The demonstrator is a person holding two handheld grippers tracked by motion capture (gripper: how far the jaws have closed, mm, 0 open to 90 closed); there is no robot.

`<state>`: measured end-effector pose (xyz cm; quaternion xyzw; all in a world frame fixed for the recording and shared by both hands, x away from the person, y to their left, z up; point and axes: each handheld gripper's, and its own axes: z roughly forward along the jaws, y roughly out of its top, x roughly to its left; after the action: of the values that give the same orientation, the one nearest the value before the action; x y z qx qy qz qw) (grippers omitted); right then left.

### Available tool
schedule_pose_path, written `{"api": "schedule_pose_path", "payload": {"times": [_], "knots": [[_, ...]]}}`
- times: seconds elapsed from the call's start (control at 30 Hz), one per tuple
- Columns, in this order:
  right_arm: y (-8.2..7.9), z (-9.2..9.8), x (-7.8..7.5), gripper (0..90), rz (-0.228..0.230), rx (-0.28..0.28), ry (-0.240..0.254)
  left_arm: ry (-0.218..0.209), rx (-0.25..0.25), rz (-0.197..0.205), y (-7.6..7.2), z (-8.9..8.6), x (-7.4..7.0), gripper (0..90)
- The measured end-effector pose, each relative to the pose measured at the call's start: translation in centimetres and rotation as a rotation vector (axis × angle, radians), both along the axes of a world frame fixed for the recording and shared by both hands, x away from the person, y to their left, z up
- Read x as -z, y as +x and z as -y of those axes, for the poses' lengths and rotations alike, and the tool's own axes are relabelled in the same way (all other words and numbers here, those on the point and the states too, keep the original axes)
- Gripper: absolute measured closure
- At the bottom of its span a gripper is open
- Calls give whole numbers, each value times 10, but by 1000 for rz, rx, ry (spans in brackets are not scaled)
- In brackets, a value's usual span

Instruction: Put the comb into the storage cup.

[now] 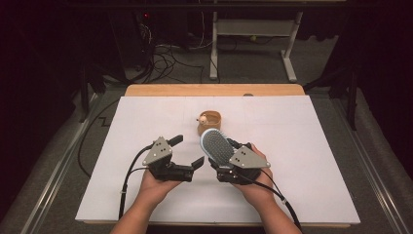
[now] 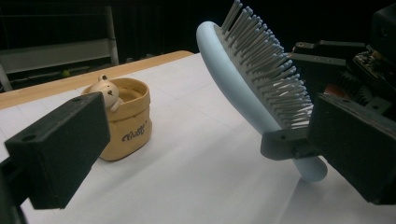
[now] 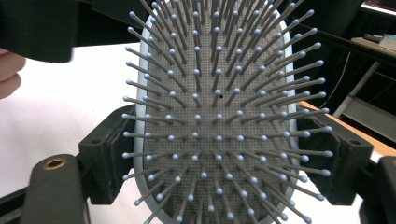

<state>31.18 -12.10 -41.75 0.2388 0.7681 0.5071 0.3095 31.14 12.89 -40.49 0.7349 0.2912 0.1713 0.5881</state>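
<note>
The right gripper (image 1: 220, 155) has its jaws clamped on the two edges of a pale blue hairbrush (image 1: 217, 146), one pad on each side of the brush head, as the right gripper view shows close up. The brush is held tilted above the table (image 1: 311, 146), bristles facing up and toward the person, its head pointing to the far side. In the left gripper view the handle end of the hairbrush (image 2: 261, 93) hangs just over the white surface, below the jaws.

The left gripper (image 1: 187, 152) sits just left of it, near but apart, jaws spread wide with nothing between them.

Farther off, just beyond the brush head, stands a small tan pot (image 1: 210, 122) with a little bear figure (image 2: 103, 88) on its rim.
</note>
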Motion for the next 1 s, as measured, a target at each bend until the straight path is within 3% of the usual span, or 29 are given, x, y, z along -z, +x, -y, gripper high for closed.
{"api": "schedule_pose_path", "payload": {"times": [0.37, 0.5, 0.67, 1.0], "knots": [[-7, -8, 1, 205, 13, -29, -15, 5, 20, -12, 1, 8, -2, 11], [-6, -5, 1, 205, 9, -15, -8, 7, 20, -19, 7, 12, -5, 11], [-3, 1, 0, 206, 11, 5, 7, -21, 38, -21, 13, 22, -10, 12], [-3, 3, 0, 205, 25, 17, 11, -20, 63, -38, 13, 32, -9, 22]]}}
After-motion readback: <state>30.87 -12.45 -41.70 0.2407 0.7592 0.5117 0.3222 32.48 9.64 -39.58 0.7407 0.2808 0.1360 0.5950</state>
